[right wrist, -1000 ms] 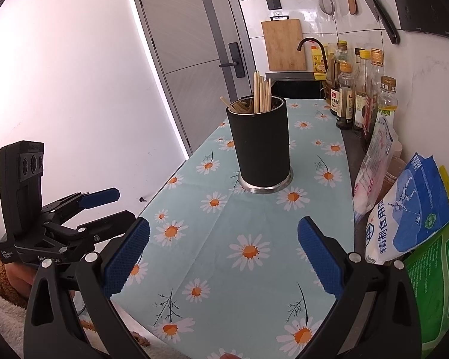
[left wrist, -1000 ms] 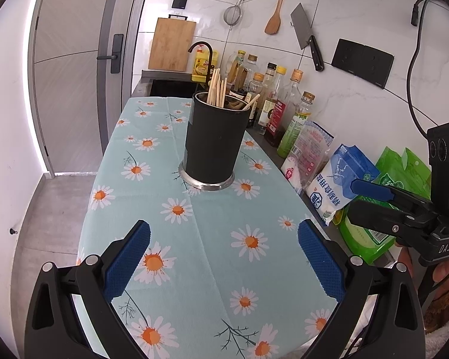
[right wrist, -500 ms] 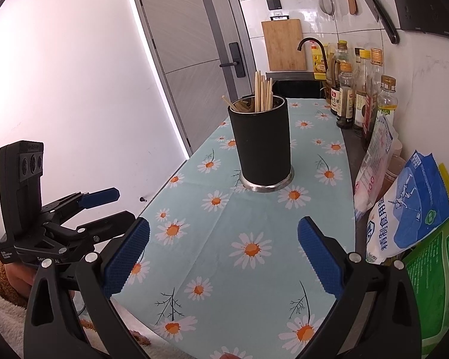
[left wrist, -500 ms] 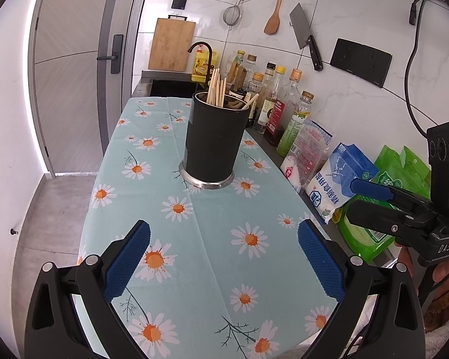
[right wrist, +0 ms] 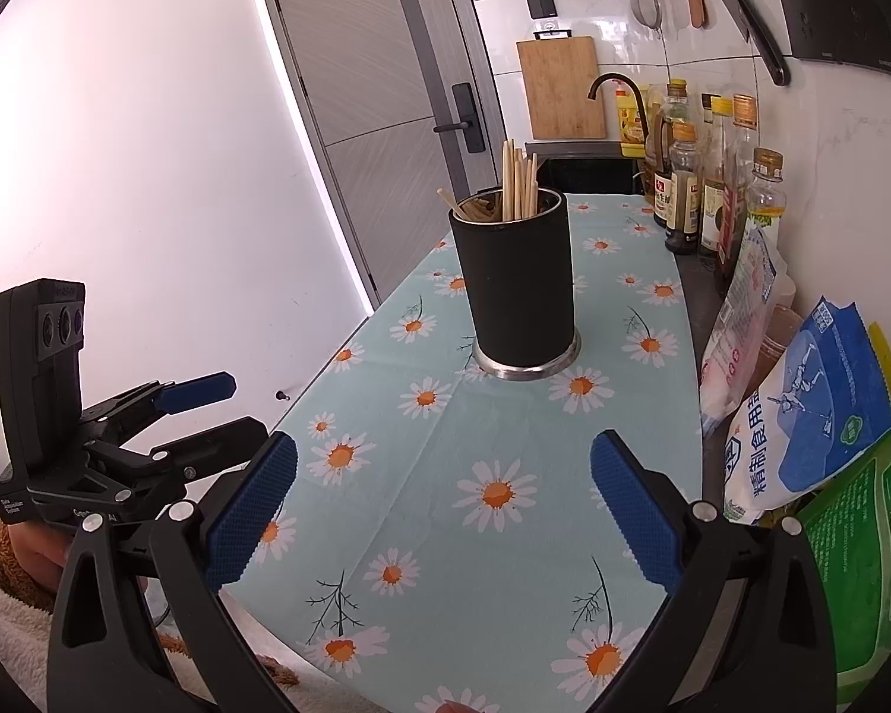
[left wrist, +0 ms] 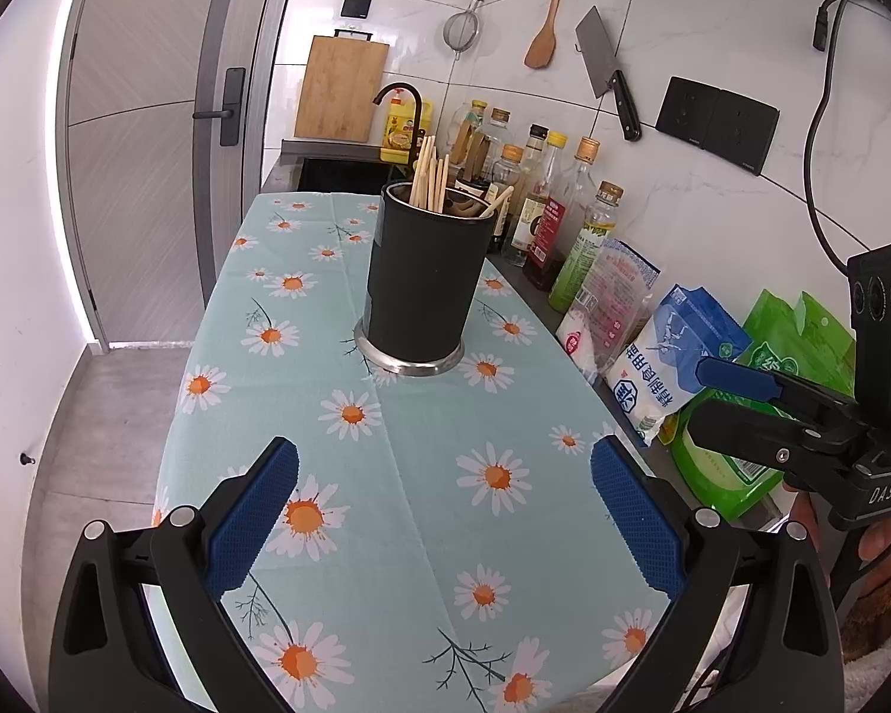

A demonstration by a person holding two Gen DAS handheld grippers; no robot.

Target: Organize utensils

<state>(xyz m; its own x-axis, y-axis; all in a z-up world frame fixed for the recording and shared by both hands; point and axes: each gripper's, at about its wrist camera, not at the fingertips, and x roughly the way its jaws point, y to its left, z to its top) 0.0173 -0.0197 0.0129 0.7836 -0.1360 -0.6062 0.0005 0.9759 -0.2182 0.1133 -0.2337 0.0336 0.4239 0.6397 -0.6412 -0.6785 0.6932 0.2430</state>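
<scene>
A black cylindrical utensil holder (left wrist: 422, 279) with a steel base stands in the middle of the daisy tablecloth (left wrist: 386, 535); it also shows in the right wrist view (right wrist: 520, 279). Several wooden chopsticks (left wrist: 429, 175) and spoon handles stand inside it, also seen in the right wrist view as chopsticks (right wrist: 518, 181). My left gripper (left wrist: 445, 511) is open and empty over the near end of the table. My right gripper (right wrist: 445, 511) is open and empty, held near the table's right side. Each gripper shows in the other's view, right gripper (left wrist: 719, 389), left gripper (right wrist: 220, 404).
Bottles of oil and sauce (left wrist: 555, 208) line the right wall. Bags of salt and food (left wrist: 677, 350) lean beside them. A knife (left wrist: 609, 68), spatula and strainer hang on the wall. A sink (left wrist: 338, 175) and cutting board (left wrist: 341, 89) lie beyond; a door (left wrist: 142, 148) is at left.
Both grippers have drifted back very slightly from the holder. Nothing was grasped or released.
</scene>
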